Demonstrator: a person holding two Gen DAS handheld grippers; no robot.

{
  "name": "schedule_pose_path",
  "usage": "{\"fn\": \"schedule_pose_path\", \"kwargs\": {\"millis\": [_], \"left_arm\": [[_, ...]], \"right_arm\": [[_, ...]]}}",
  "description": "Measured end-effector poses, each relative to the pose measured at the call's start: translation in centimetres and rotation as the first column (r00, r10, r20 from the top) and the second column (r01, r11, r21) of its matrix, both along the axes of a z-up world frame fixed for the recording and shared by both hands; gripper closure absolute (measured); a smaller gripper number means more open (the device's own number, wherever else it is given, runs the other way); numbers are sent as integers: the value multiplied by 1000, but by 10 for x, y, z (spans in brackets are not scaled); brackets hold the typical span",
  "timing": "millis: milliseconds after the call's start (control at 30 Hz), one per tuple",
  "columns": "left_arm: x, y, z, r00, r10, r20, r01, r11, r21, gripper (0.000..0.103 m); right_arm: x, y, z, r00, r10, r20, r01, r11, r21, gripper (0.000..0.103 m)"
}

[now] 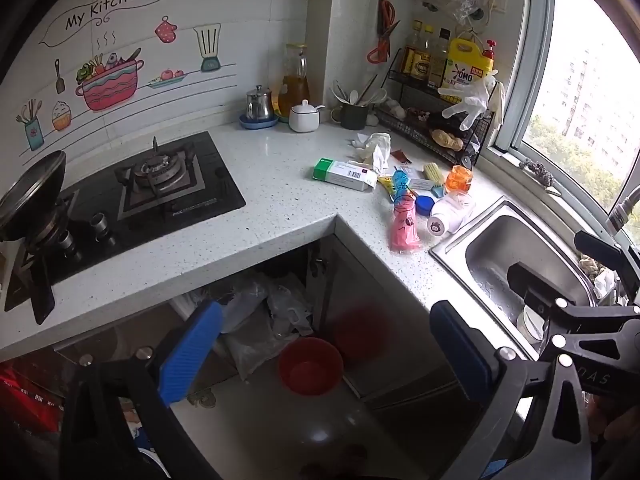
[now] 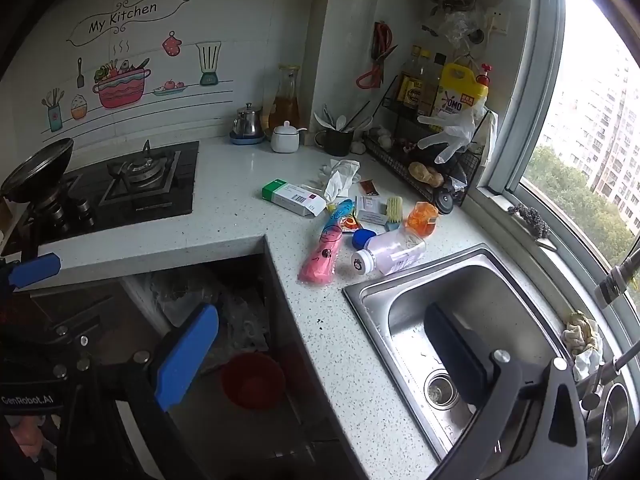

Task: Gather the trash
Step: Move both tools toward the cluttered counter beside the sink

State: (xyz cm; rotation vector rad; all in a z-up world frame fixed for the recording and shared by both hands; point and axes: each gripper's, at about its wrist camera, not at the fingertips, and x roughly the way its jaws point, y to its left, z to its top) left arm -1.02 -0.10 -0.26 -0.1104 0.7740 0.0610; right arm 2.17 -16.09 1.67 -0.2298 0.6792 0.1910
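Trash lies on the speckled counter (image 1: 260, 184) between stove and sink: a green-and-white box (image 1: 344, 174) (image 2: 294, 197), a crumpled tissue (image 1: 376, 146) (image 2: 340, 176), a pink-and-blue wrapper (image 1: 404, 220) (image 2: 326, 246), a white bottle (image 1: 450, 214) (image 2: 390, 256) on its side with a blue cap (image 1: 424, 204) (image 2: 363, 237), an orange container (image 1: 459, 178) (image 2: 422, 218) and small packets. My left gripper (image 1: 326, 356) is open and empty, well short of the counter, above the floor. My right gripper (image 2: 320, 360) is open and empty, over the counter edge and sink.
A steel sink (image 2: 460, 320) (image 1: 520, 256) sits right of the trash. A gas stove (image 1: 160, 184) with a pan (image 1: 32, 196) is at left. A red bin (image 1: 310, 364) (image 2: 252, 380) stands on the floor below the counter. A wire rack (image 1: 436, 120) of bottles is behind the trash.
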Motion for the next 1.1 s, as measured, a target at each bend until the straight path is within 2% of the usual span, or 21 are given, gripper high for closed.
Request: {"fn": "schedule_pose_path", "kwargs": {"millis": [1100], "left_arm": [[1,5,-5,1000,-4,-7,5,1000,10,0]], "right_arm": [[3,4,-5,999,4,-49,-3,1000,19,0]]}}
